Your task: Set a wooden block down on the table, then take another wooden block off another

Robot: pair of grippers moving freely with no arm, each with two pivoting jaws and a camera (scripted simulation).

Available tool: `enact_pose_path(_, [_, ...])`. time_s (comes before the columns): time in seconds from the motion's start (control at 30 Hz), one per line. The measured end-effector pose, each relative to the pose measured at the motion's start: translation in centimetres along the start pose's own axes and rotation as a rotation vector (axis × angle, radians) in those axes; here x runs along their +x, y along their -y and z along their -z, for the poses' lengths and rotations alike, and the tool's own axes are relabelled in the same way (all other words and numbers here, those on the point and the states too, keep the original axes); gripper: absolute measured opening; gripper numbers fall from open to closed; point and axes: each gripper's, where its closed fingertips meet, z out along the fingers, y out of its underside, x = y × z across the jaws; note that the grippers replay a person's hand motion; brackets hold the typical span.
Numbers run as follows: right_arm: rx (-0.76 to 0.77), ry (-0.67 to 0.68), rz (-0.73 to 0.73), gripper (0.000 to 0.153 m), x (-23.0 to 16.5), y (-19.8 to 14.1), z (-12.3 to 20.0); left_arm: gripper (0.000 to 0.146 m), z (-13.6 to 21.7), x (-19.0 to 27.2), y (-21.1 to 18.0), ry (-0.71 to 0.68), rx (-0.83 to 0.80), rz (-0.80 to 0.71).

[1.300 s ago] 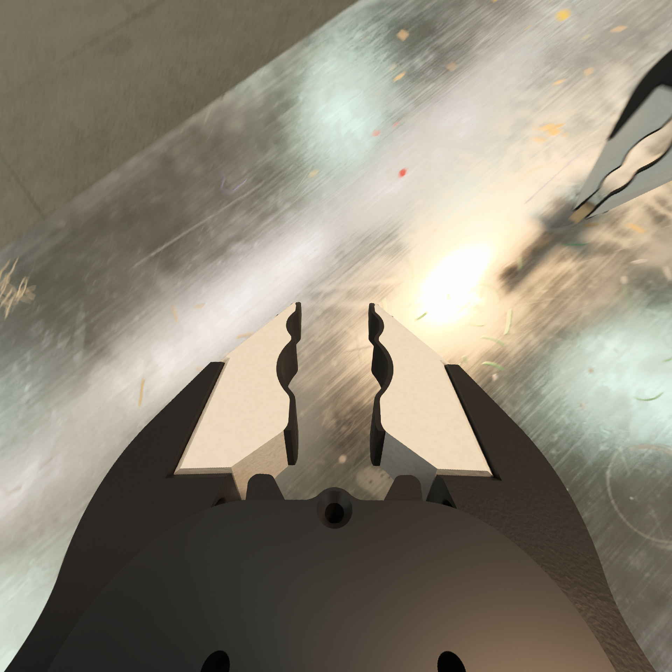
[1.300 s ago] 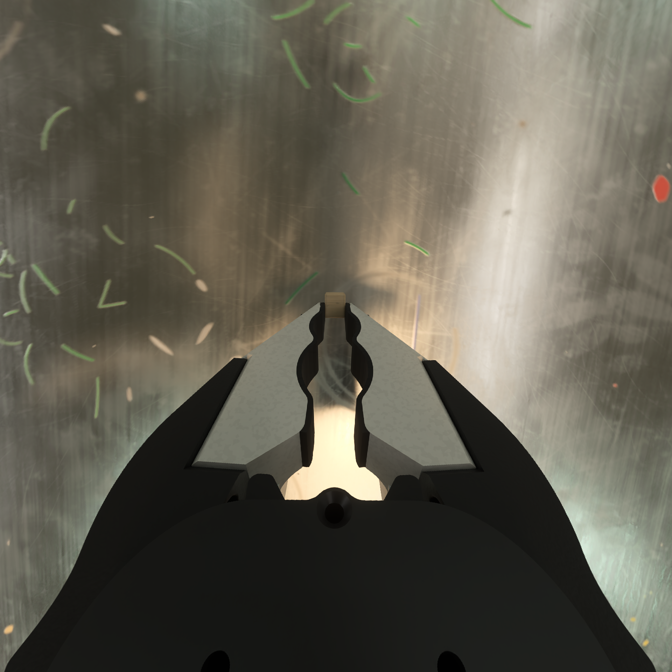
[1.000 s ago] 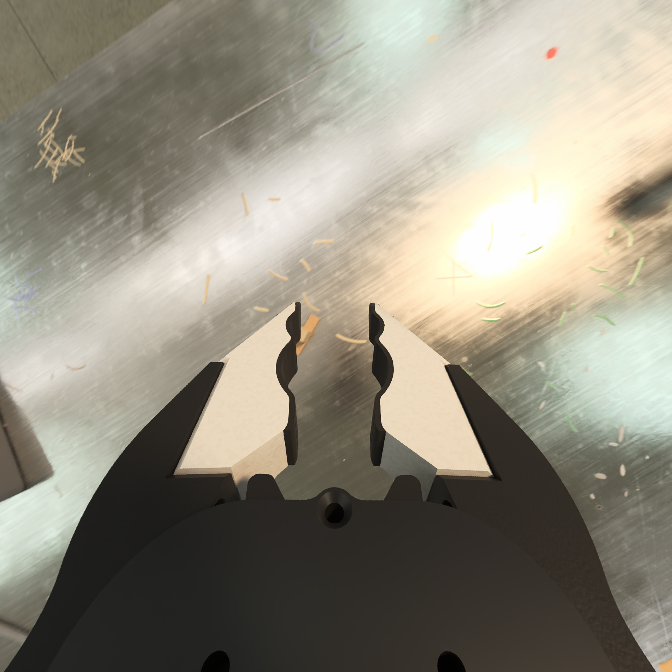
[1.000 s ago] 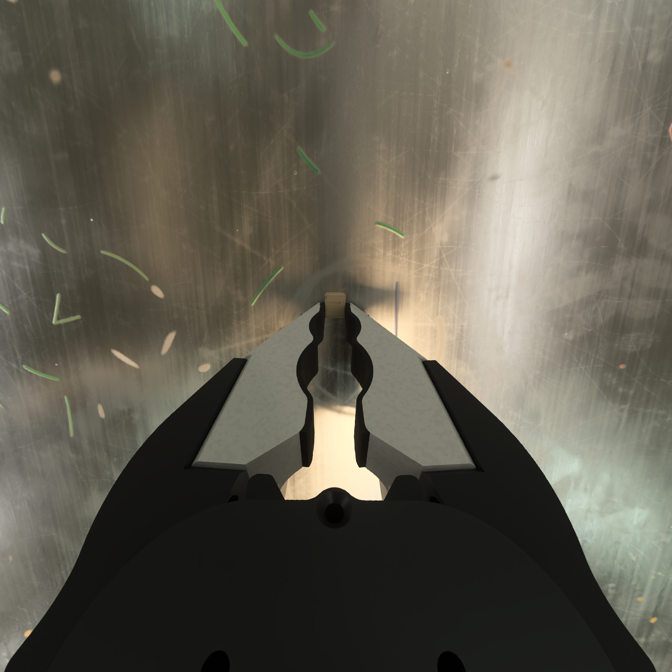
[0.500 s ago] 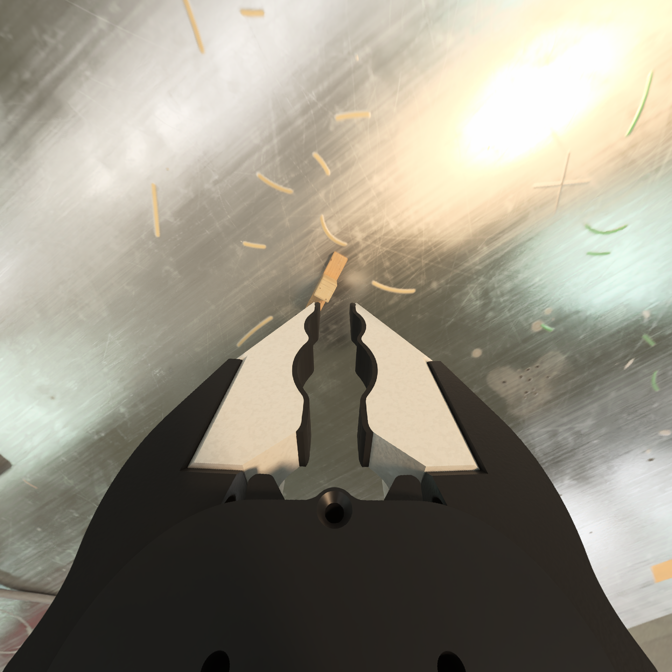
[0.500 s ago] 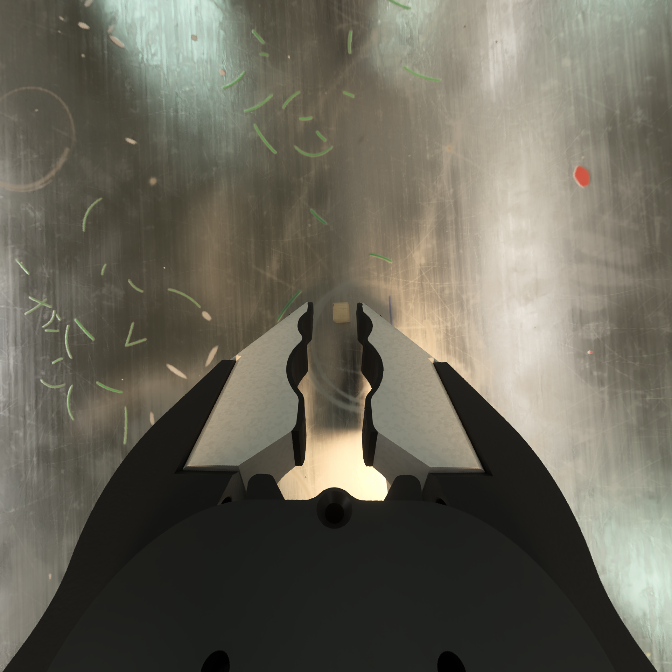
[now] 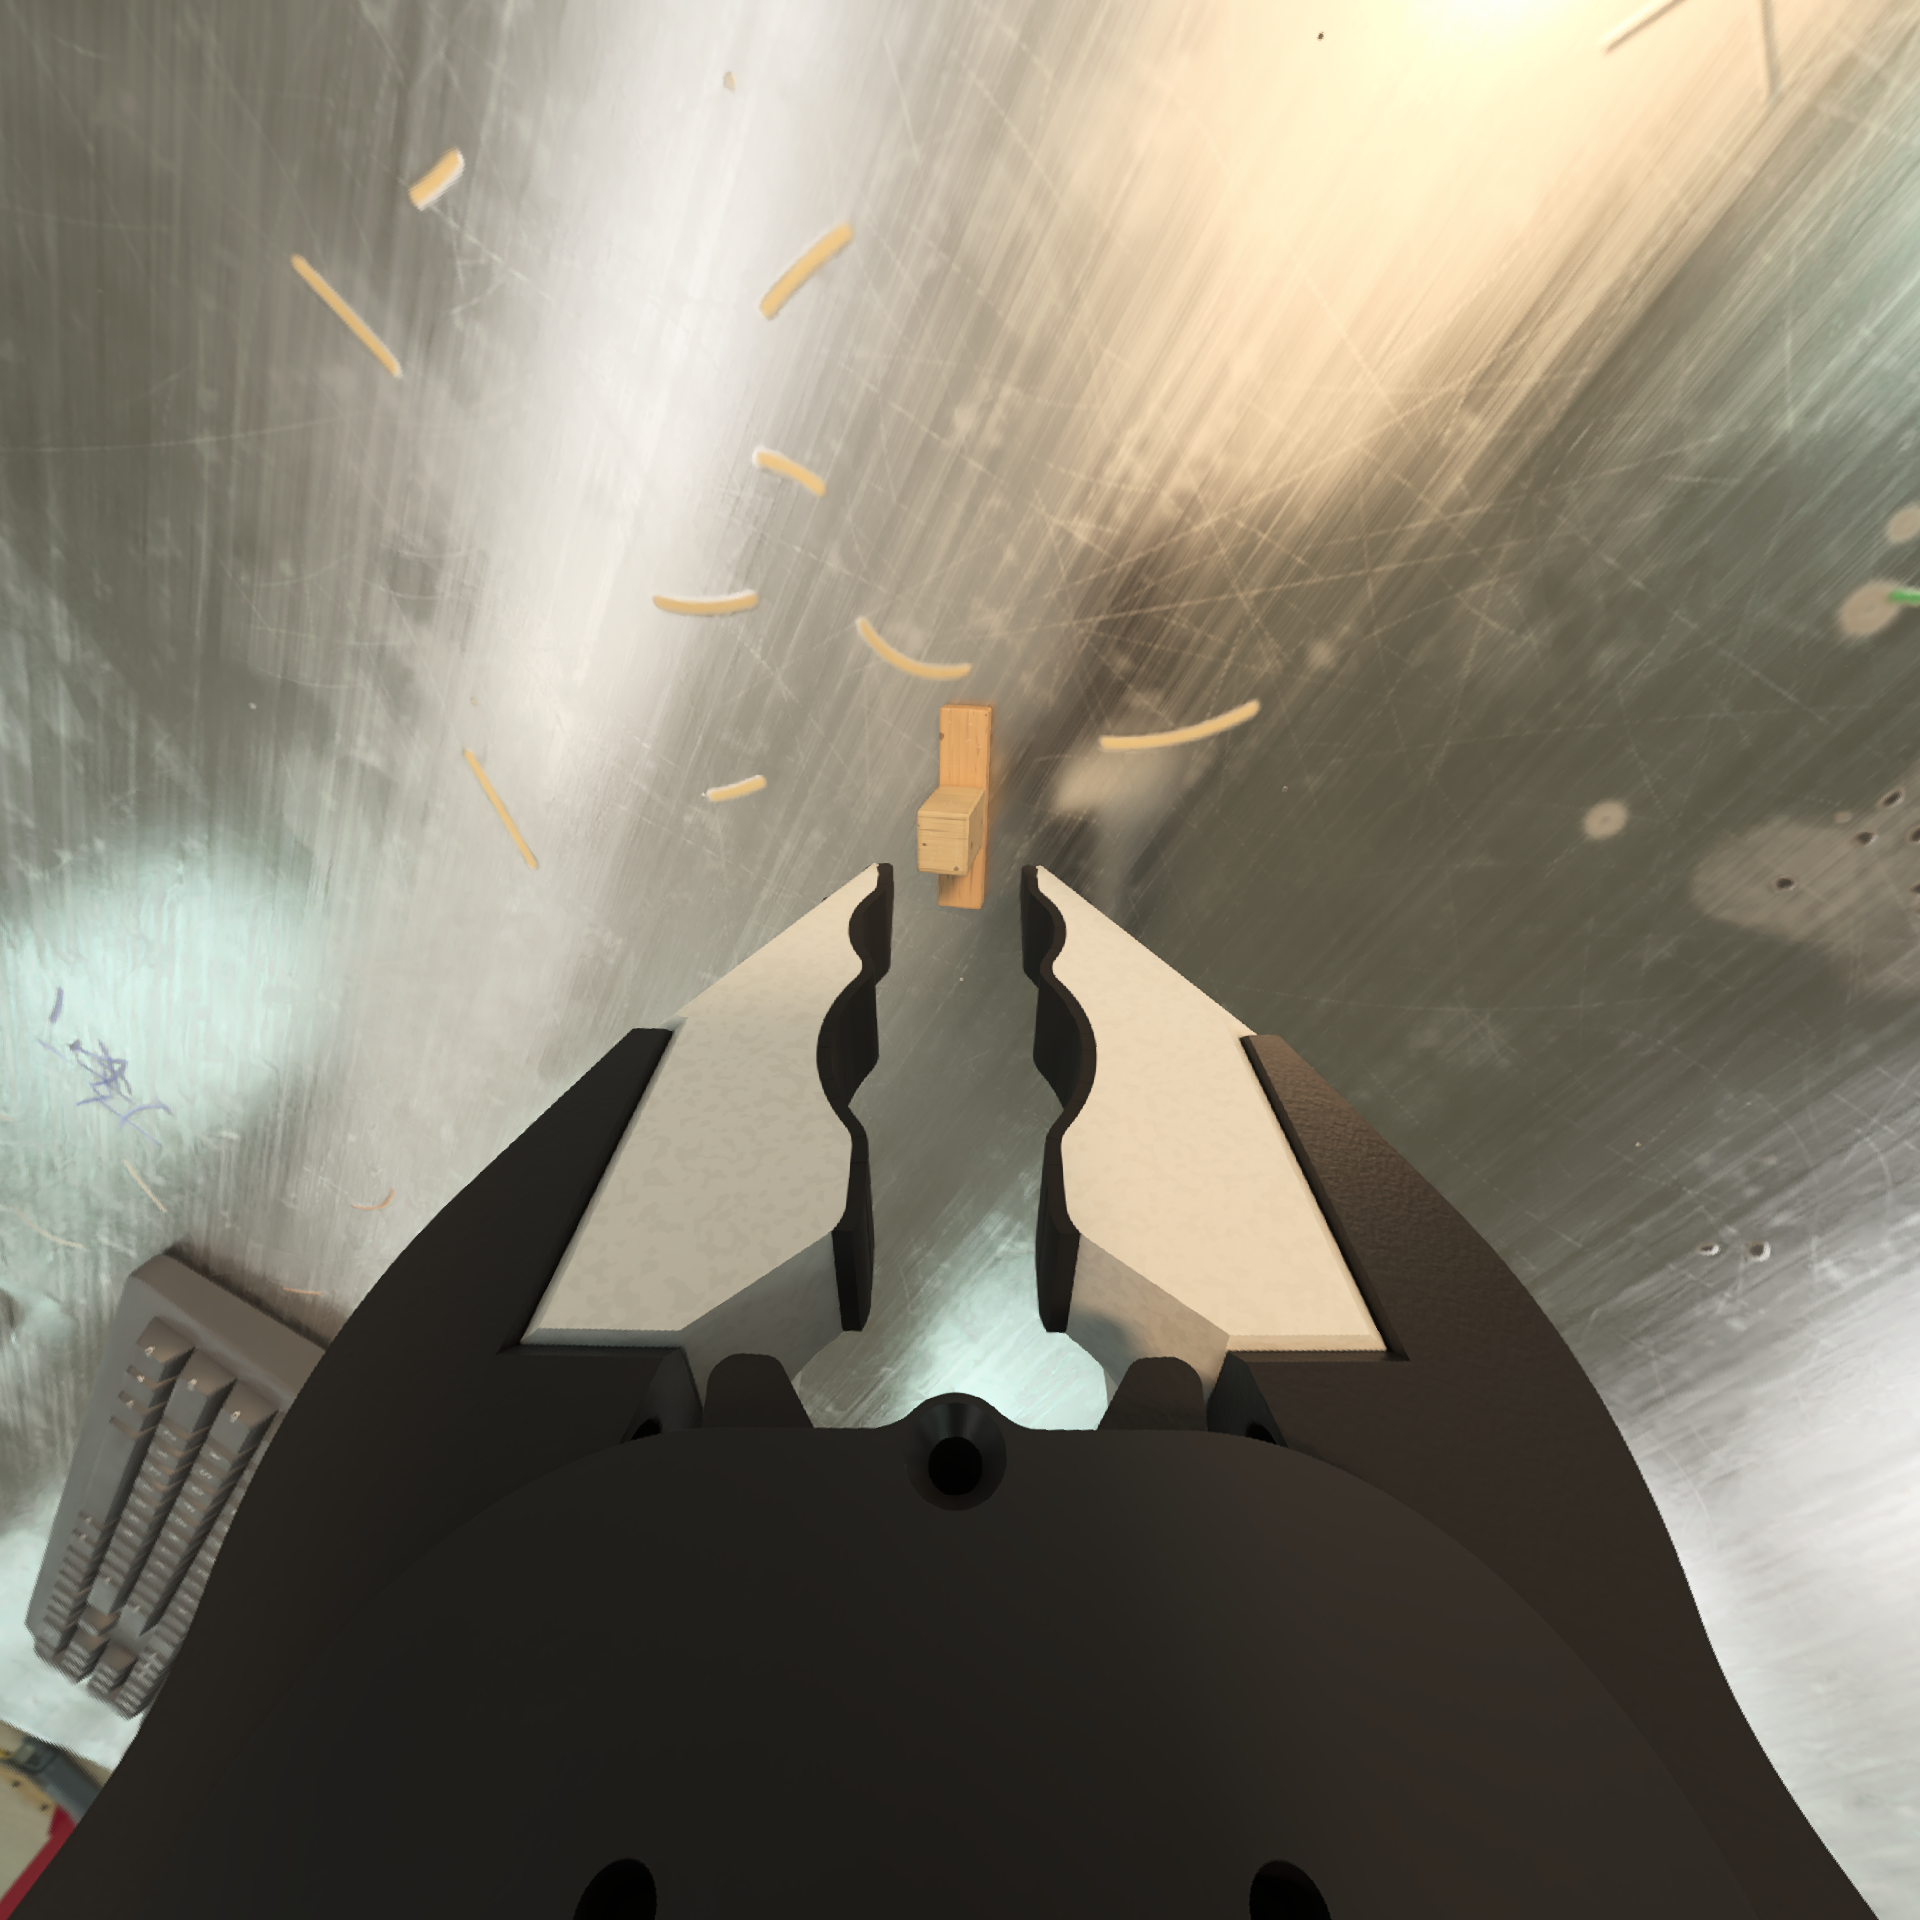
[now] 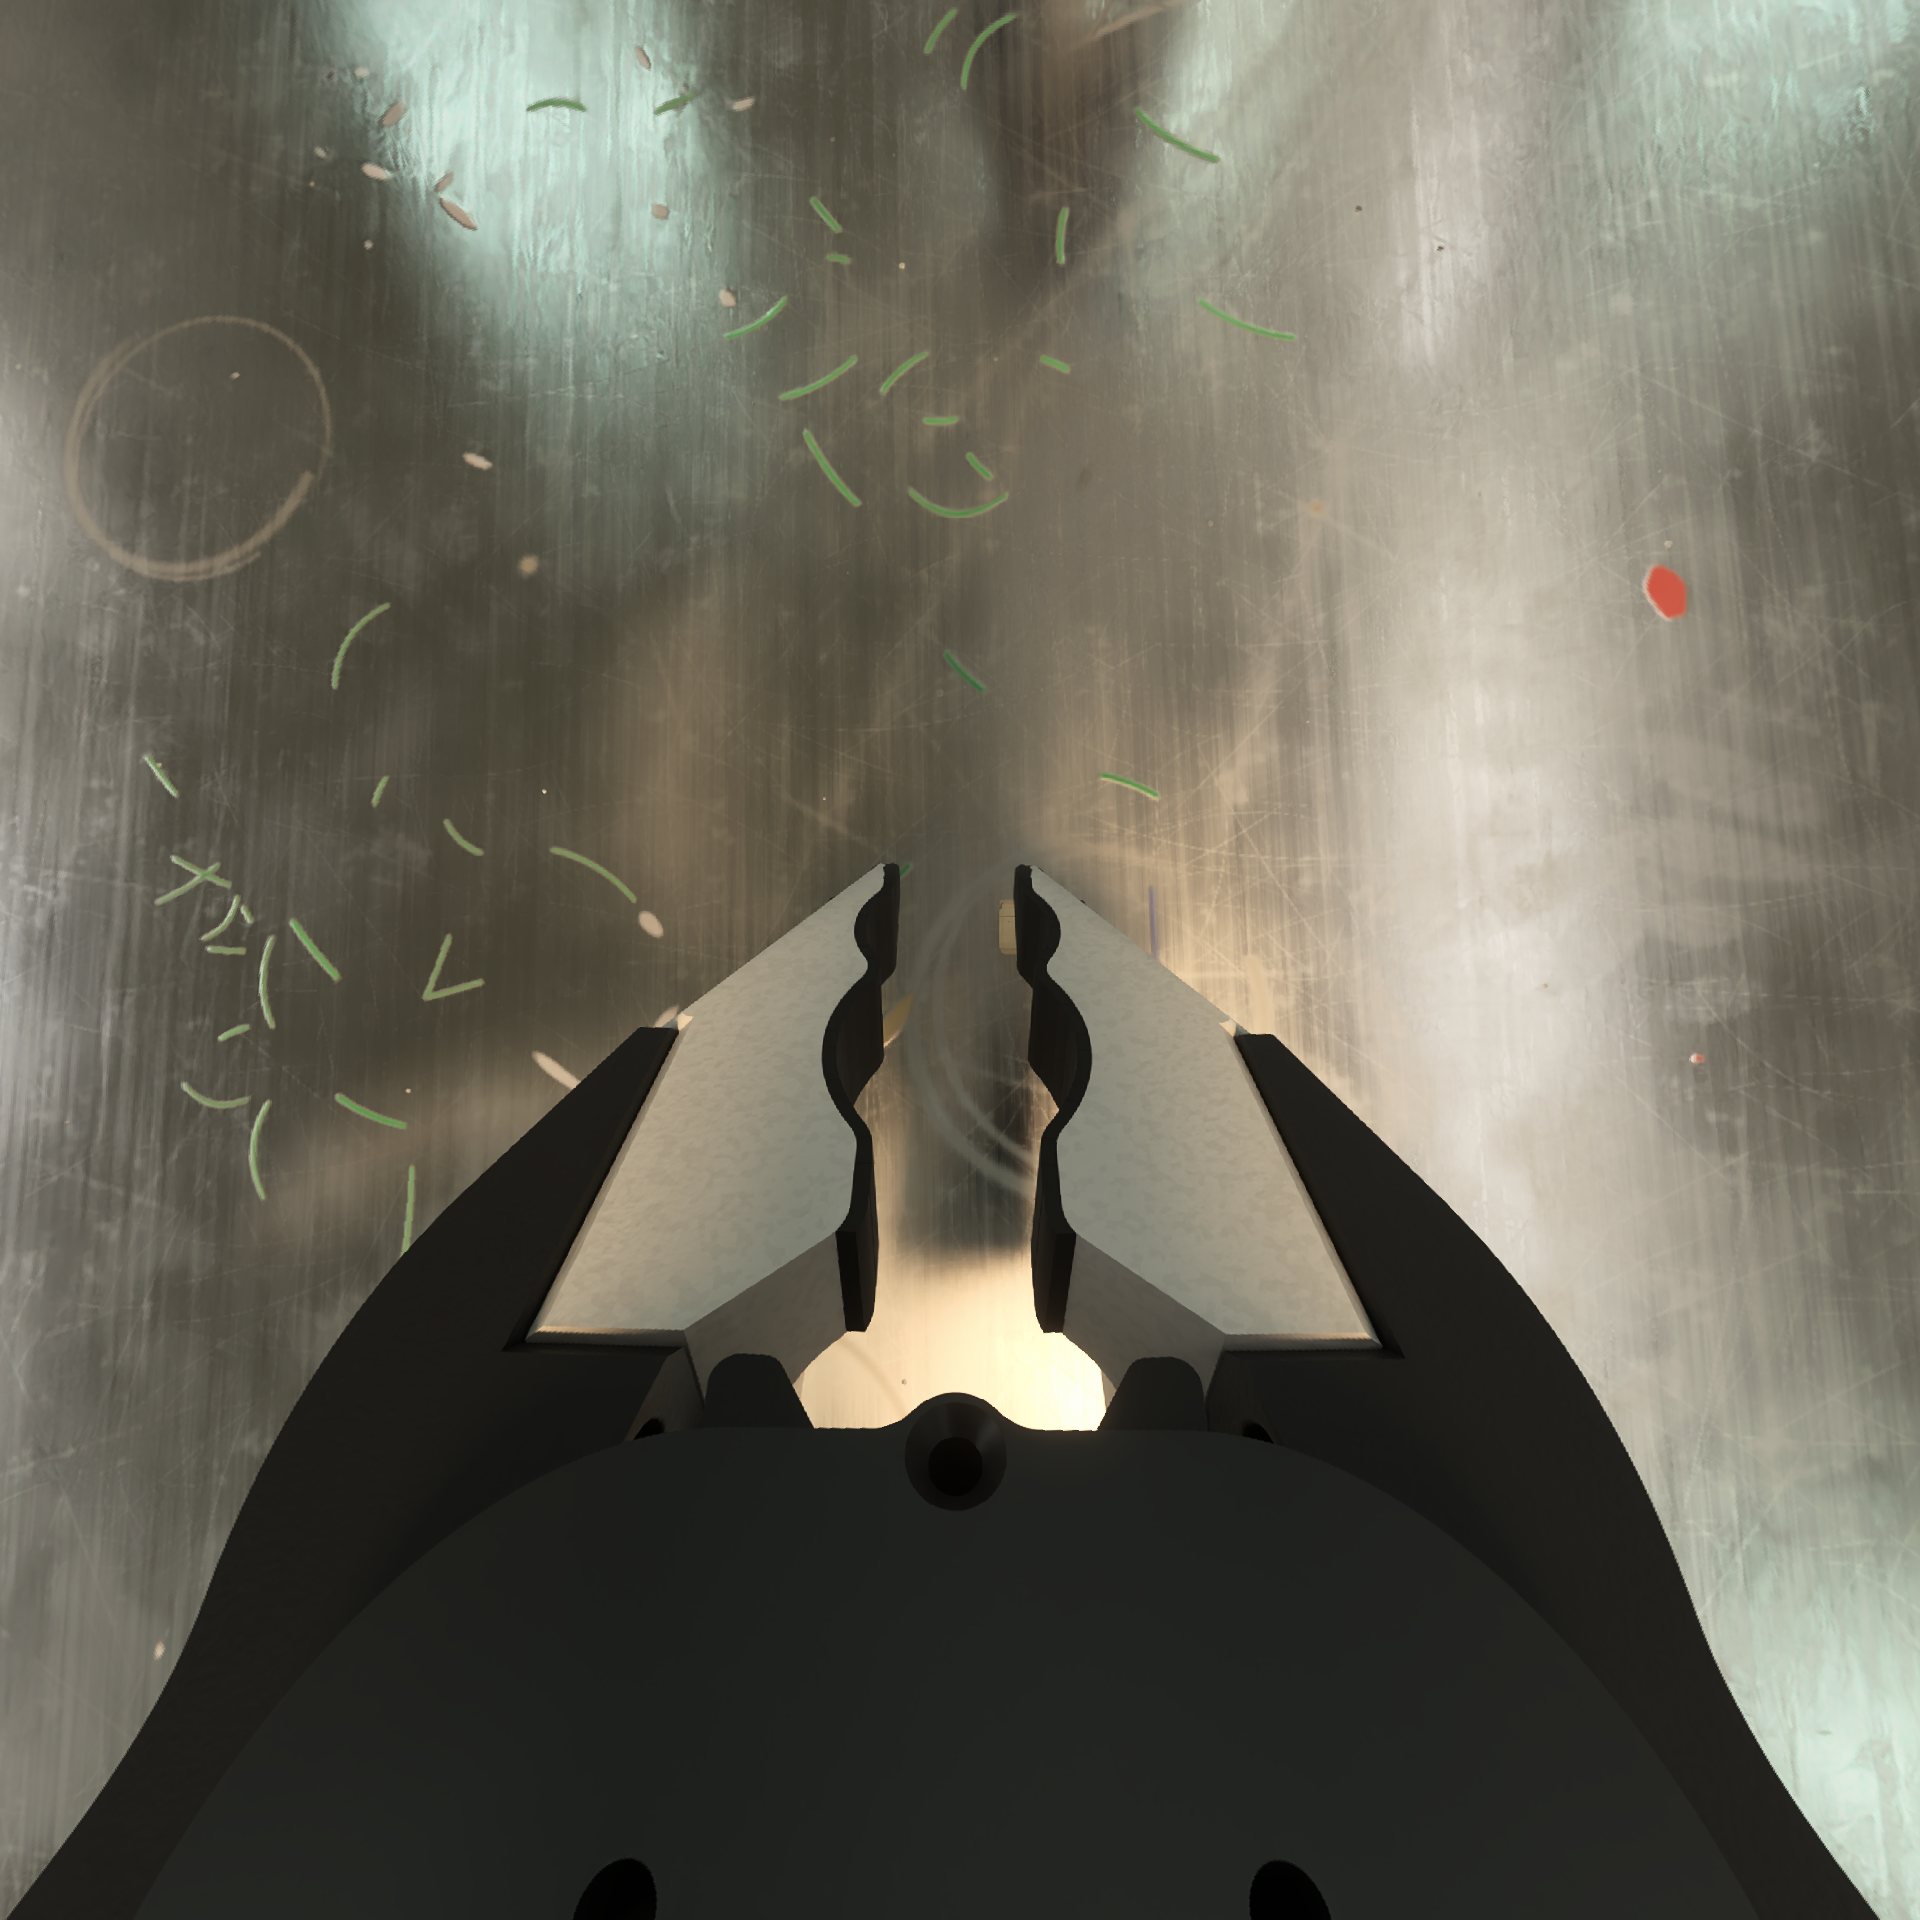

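In the left wrist view a small wooden cube (image 7: pixel 948 840) sits on top of a longer flat wooden block (image 7: pixel 966 758) that lies on the scratched metal table (image 7: pixel 1455 540). My left gripper (image 7: pixel 956 871) is open and empty, its fingertips just short of the stack and to either side of it. In the right wrist view my right gripper (image 8: pixel 956 871) is open and empty above the table (image 8: pixel 1403 436). A tiny wooden block (image 8: pixel 1005 928) lies on the table below, seen in the gap close to the right finger (image 8: pixel 1132 1091).
A grey ribbed slab (image 7: pixel 156 1455) lies on the table at the lower left of the left wrist view. Tan shavings (image 7: pixel 707 603) are scattered around the stack. Green shavings (image 8: pixel 831 468), a ring stain (image 8: pixel 197 447) and a red spot (image 8: pixel 1665 592) mark the table under the right gripper.
My right gripper opened, let go of the small block, and pulled back from it. My left gripper swung across the table until the stacked blocks came in front of its fingertips.
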Motion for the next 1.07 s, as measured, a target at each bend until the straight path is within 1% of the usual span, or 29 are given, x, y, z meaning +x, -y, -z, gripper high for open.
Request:
enact_pose_path(0.13, [0.005,-0.003,0.003,0.022,0.0,0.0,0.1,0.017,-0.1,-0.3,-0.3,-0.027,-0.041,-0.002])
enact_pose_path(0.27, [0.013,-0.007,0.006,0.021,0.0,0.0,0.2,0.016,-0.3,-0.3,-0.2,-0.066,-0.059,0.018])
enact_pose_path(0.4, [0.020,-0.008,0.011,0.021,-0.1,0.0,0.4,0.016,-0.6,-0.3,0.1,-0.087,-0.073,-0.004])
enact_pose_path(0.47, [0.025,-0.012,0.011,0.021,0.0,0.1,0.5,0.013,-0.7,-0.1,0.1,-0.105,-0.083,-0.004])
enact_pose_path(0.5, [0.029,-0.014,0.011,0.021,0.0,0.1,0.6,0.010,-0.7,-0.2,-0.1,-0.104,-0.094,-0.004])
enact_pose_path(0.63, [0.054,-0.010,0.012,0.021,-0.1,0.3,0.8,0.009,-0.6,-0.5,-0.5,-0.105,-0.129,0.005])
enact_pose_path(0.7, [0.058,-0.008,0.014,0.021,-0.2,0.3,0.9,0.009,-0.3,-0.6,-0.2,-0.103,-0.098,0.036])
enact_pose_path(0.77, [0.065,-0.004,0.016,0.021,-0.3,0.4,1.0,0.009,0.9,-0.9,1.1,-0.100,0.013,0.098])
enact_pose_path(0.8, [0.072,-0.003,0.017,0.021,-0.4,0.5,1.0,0.009,1.9,-1.1,2.1,-0.089,0.093,0.135])
enact_pose_path(0.87, [0.101,-0.003,0.025,0.021,-0.5,0.9,1.2,0.009,4.9,-1.3,5.0,-0.079,0.333,0.213])
enact_pose_path(0.9, [0.125,-0.007,0.033,0.021,-0.5,1.3,1.3,0.009,6.9,-1.1,6.9,-0.092,0.494,0.253])
enact_pose_path(0.97, [0.200,-0.029,0.065,0.021,-0.4,2.6,1.7,0.009,11.9,0.3,11.1,-0.178,0.868,0.309])
enact_pose_path(1.03, [0.310,-0.096,0.132,0.021,-0.1,4.8,2.5,0.010,17.3,2.8,14.7,-0.308,1.227,0.333])
enact_pose_path(1.07, [0.370,-0.134,0.177,0.021,0.0,5.8,3.0,0.010,19.3,4.0,15.8,-0.398,1.368,0.337])
